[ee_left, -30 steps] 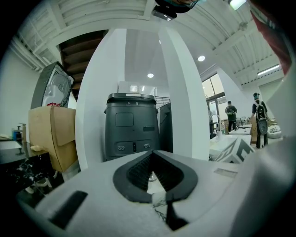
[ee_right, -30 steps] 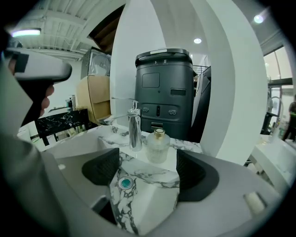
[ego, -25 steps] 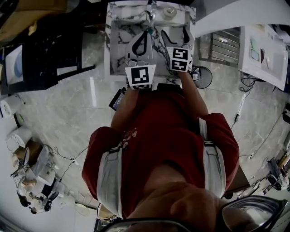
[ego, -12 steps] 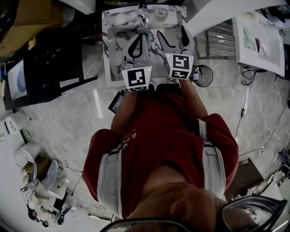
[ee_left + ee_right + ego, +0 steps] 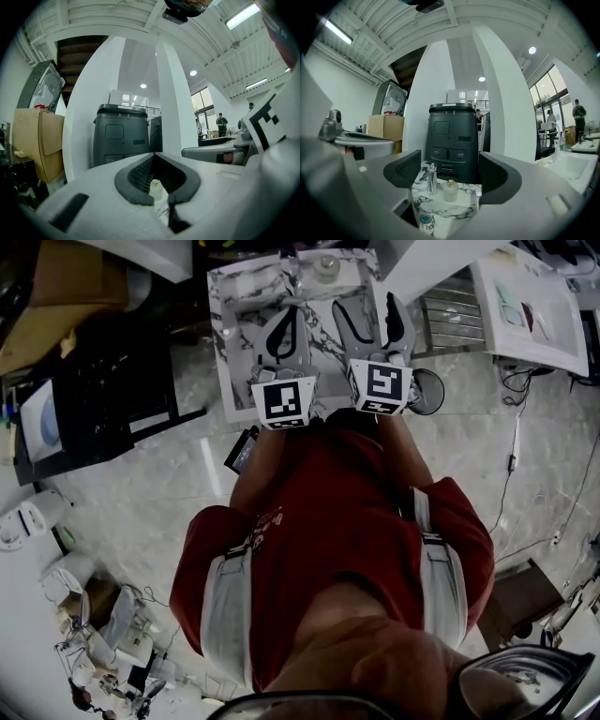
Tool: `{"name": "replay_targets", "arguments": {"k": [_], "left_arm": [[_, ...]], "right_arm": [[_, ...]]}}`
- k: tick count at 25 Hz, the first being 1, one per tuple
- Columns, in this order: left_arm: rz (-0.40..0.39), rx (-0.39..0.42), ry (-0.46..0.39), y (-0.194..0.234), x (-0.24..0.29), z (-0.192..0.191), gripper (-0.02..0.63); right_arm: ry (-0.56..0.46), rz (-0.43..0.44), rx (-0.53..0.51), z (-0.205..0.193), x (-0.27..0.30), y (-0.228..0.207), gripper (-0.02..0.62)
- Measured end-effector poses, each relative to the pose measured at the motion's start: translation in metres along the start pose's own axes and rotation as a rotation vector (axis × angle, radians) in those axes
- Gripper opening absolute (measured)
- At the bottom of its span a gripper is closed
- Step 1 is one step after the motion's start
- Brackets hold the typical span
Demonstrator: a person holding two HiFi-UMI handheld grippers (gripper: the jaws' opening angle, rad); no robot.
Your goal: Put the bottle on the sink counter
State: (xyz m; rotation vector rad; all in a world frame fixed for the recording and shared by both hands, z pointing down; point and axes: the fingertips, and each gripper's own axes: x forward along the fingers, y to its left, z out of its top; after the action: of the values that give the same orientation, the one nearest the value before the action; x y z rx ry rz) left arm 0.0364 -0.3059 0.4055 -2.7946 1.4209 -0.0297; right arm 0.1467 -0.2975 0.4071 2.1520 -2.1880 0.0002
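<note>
A small pale bottle (image 5: 326,266) with a gold cap stands on the back ledge of the marbled sink counter (image 5: 230,296), just right of the chrome faucet (image 5: 298,270). In the right gripper view the bottle (image 5: 450,190) stands beside the faucet (image 5: 431,178), above the sink's teal drain (image 5: 423,218). My right gripper (image 5: 371,313) hovers over the basin, open and holding nothing (image 5: 451,177). My left gripper (image 5: 287,315) hangs over the basin's left half, shut, its tips meeting (image 5: 154,155). The pale bottle (image 5: 156,187) shows through the loop of its jaws.
A tall black bin (image 5: 452,140) stands behind the sink, with cardboard boxes (image 5: 384,132) to its left. In the head view a black desk (image 5: 112,381) lies left of the sink. A metal rack (image 5: 452,315) and a white table (image 5: 534,306) lie right. The floor is marble tile.
The sink has slid toward the top of the head view and both grippers have drawn slightly back toward the person. The left stays shut and the right stays open.
</note>
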Motion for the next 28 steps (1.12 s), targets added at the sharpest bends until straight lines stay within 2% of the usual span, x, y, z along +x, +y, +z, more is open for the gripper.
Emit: {"name": "replay_targets", "arguments": {"k": [10,14,20,25,28], "left_arm": [[0.001,0.014,-0.042,0.006,-0.015,0.013,0.002],[0.01,0.015,-0.052,0.01,-0.022,0.016,0.002],[0.029,0.007,-0.066,0.014,-0.03,0.019,0.002],[0.035,0.007,-0.064,0.015,-0.037,0.018,0.002],[0.038,0.008,-0.068,0.016,-0.04,0.02,0.002]], "right_arm": [[-0.03,0.006,-0.02,0.017,-0.017,0.011,0.357],[-0.038,0.023,-0.016,0.021,-0.021,0.018,0.298],[-0.058,0.046,0.021,0.031,-0.025,0.025,0.261],[-0.054,0.053,0.007,0.035,-0.026,0.032,0.236],[-0.064,0.042,0.005,0.037,-0.029,0.032,0.186]]}}
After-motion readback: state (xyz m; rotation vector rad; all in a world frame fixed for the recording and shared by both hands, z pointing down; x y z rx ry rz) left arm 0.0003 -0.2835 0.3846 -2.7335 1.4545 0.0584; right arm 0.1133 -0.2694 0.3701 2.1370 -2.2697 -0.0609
